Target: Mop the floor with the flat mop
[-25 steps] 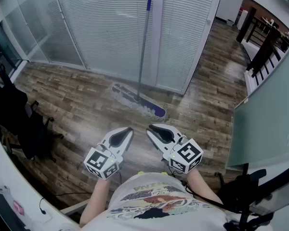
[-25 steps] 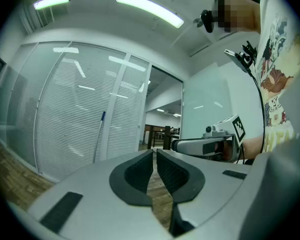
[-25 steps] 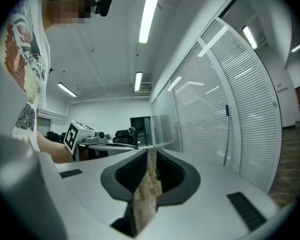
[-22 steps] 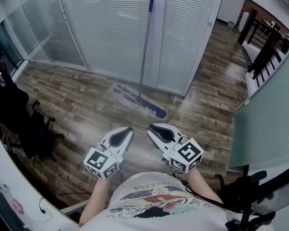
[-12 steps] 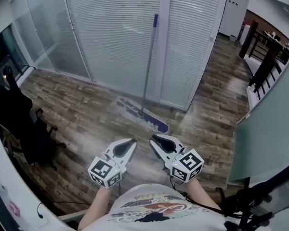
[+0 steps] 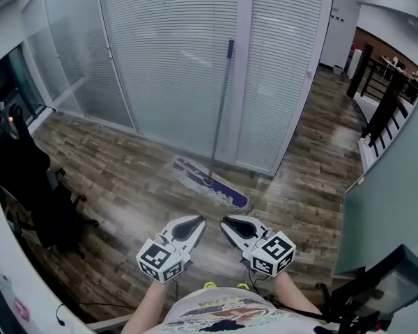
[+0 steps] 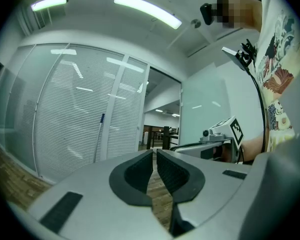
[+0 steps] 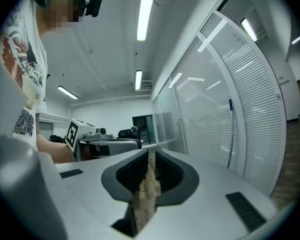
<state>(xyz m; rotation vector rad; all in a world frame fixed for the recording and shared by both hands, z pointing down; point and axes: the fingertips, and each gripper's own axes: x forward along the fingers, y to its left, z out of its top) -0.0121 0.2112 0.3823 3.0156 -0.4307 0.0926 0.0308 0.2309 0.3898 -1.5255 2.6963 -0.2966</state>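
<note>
- Wood-plank floor (image 6: 118, 165) runs from my feet to the blinds (image 6: 167, 61) at 12 o'clock. The mop (image 6: 221, 110) stands there, its handle leaning up against the post between the panels and its flat head on the planks, angled from 10 to 4 o'clock.
- Left gripper (image 6: 198, 220) and right gripper (image 6: 226, 221) sit side by side at 6 o'clock, well short of the mop. Both have their jaws pressed together with nothing between them. The left gripper view (image 7: 154, 151) and the right gripper view (image 8: 151, 151) each show only floor through the slit.
- I judge the handle to be a thin, stiff, light metal tube, smooth enough to spin or slide in the pads. The head looks soft and pivots at the joint, so it will drag and flop.
- I would open both grippers first. Then I would take the handle at two spots, one around mid-height and one nearer the blue cap, squarely across the tube.
- It is only leaning, so a nudge could tip it along the blinds.
- A dark chair (image 6: 35, 186) crowds 9 o'clock, and a pale partition (image 6: 390, 186) closes off 3 o'clock.
- The widest open floor lies from 10 to 12 o'clock, with a strip running to 1 o'clock.
</note>
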